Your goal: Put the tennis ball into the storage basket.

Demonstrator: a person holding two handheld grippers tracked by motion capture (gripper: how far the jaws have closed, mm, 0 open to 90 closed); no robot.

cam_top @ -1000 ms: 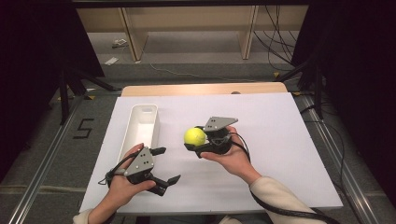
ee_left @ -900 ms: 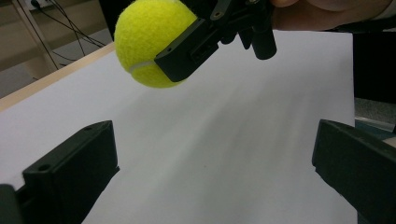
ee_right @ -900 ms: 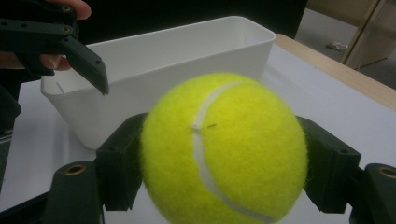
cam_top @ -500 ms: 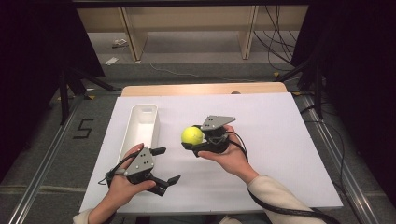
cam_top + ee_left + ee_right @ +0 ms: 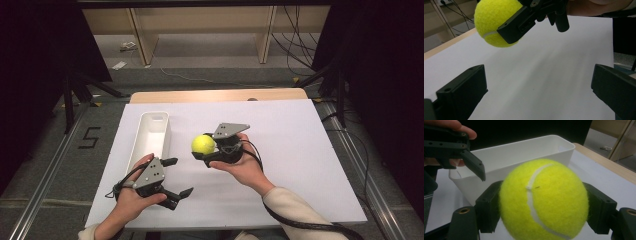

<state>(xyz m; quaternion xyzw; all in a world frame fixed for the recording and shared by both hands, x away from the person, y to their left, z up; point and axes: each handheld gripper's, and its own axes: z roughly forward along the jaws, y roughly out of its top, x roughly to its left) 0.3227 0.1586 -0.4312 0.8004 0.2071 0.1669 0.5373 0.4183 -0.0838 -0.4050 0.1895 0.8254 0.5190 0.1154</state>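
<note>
— Where's the tennis ball (image 5: 202, 144)?

— Clamped between the jaws of the right gripper (image 5: 204, 148), lifted off the white table sheet (image 5: 300, 150), near its middle and just beside the white bin (image 5: 151, 135) (which lies along the sheet's left edge).

— And the left gripper (image 5: 176, 176)?

— Jaws spread wide, holding nothing, near the front left corner.

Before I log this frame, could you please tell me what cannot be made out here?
- Tennis ball: its far side, hidden in the right gripper view by the ball's own bulk.
- White bin: its floor, partly hidden in the high view by the near wall.
- Left gripper: its body, cut off by the bottom edge of the left gripper view.
- Right gripper: jaw contact too small in the high view.
</note>
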